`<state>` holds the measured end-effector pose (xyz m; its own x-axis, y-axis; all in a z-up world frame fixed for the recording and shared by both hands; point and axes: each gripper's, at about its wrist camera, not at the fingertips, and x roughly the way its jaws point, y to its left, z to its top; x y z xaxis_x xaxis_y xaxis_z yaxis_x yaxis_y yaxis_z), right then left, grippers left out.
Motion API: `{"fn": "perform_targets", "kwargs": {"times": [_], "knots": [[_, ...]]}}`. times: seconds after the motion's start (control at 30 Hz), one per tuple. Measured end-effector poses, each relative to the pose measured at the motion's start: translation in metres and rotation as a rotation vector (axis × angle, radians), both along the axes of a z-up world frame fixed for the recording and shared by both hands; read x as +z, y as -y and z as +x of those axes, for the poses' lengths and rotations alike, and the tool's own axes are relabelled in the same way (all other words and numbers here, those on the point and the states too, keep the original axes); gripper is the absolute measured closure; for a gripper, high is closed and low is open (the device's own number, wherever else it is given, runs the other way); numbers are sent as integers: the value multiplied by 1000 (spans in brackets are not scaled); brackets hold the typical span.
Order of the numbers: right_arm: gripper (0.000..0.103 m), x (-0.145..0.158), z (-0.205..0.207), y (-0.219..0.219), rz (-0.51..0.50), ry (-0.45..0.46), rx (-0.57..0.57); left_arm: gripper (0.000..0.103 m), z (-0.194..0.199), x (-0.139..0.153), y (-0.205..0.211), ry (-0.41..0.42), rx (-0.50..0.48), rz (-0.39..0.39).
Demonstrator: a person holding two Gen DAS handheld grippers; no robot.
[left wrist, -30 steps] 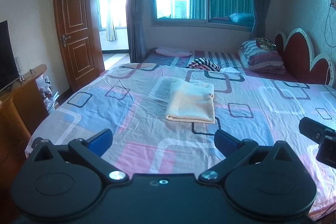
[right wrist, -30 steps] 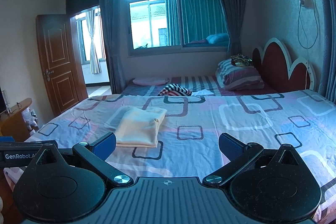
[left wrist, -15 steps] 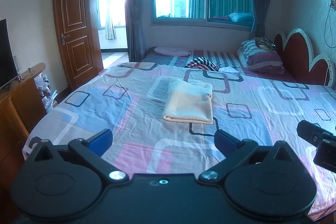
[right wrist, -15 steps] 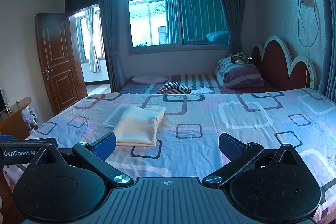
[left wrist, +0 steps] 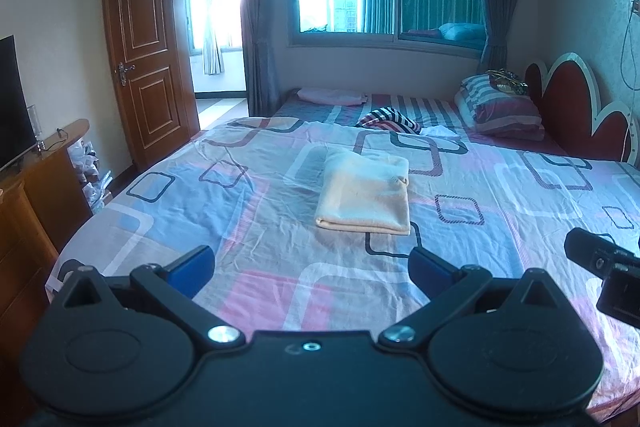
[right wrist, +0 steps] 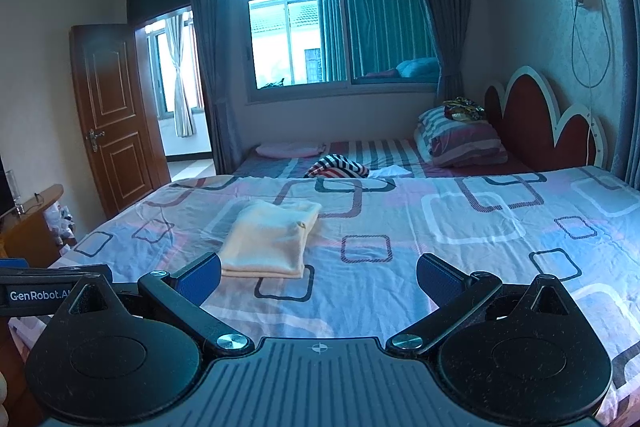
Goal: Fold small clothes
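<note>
A folded cream garment (left wrist: 366, 193) lies flat on the patterned bed sheet (left wrist: 240, 211); it also shows in the right wrist view (right wrist: 272, 239). My left gripper (left wrist: 312, 265) is open and empty, held back from the garment near the bed's front edge. My right gripper (right wrist: 318, 275) is open and empty, to the right of the garment and apart from it. The right gripper's body shows in the left wrist view (left wrist: 604, 267); the left gripper's body shows in the right wrist view (right wrist: 44, 285).
A striped garment (left wrist: 390, 117) and a white cloth (left wrist: 440, 131) lie at the sheet's far edge. A pink folded cloth (left wrist: 332, 95) and striped pillows (left wrist: 500, 103) lie beyond. A wooden cabinet (left wrist: 36, 195) stands left, a headboard (left wrist: 576, 107) right.
Both grippers have drawn slightly back and up from the bed. The garment has not moved and both grippers stay open.
</note>
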<state>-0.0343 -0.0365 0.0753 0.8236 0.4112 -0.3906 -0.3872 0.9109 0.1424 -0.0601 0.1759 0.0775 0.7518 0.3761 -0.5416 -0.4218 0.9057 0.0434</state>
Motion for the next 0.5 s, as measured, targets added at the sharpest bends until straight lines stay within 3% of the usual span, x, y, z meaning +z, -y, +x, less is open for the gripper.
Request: {"fn": "perform_targets", "kwargs": {"times": [0.27,0.43,0.5], "knots": [[0,-4,5,-3,3,-16,-5,1,3,-7,-6,-28,-57,-30],[0,-8,10,-8,-5,-28,-7,1,-3,-16,-16,75,-82,-97],[0,-11,13,-9,-14,-36,-9,1,8,-18,-22,43,-62,-109]]}}
